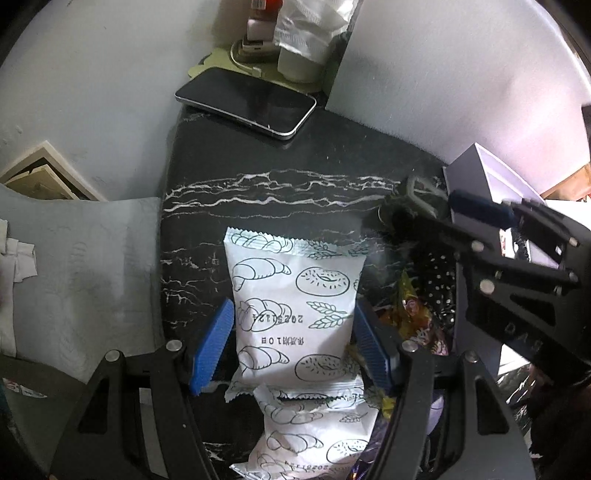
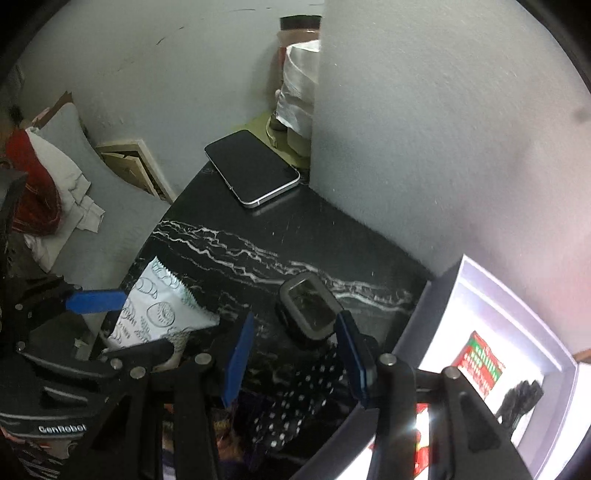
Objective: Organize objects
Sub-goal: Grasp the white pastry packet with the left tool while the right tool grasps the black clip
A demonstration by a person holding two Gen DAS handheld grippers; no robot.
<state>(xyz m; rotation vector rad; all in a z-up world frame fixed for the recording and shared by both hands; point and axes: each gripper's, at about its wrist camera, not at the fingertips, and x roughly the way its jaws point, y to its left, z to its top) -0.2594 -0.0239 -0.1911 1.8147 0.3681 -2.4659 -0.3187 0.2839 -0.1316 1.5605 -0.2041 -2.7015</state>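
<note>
A white bread packet (image 1: pixel 295 295) printed with pastry drawings lies on the black marble tabletop (image 1: pixel 295 166). My left gripper (image 1: pixel 295 343) is open with its blue pads on either side of the packet. A second like packet (image 1: pixel 317 428) lies below it. The first packet also shows in the right wrist view (image 2: pixel 159 314). My right gripper (image 2: pixel 295 358) is open above a black polka-dot pouch (image 2: pixel 299 391), just short of a small dark case (image 2: pixel 308 306). The right gripper also shows in the left wrist view (image 1: pixel 443 210).
A black phone (image 1: pixel 247 99) lies at the far end of the tabletop. A white open box (image 2: pixel 498 332) with a red packet inside stands at the right. Colourful snack wrappers (image 1: pixel 417 314) lie right of the packet. Jars and a plastic bag (image 1: pixel 306 33) stand in the far corner.
</note>
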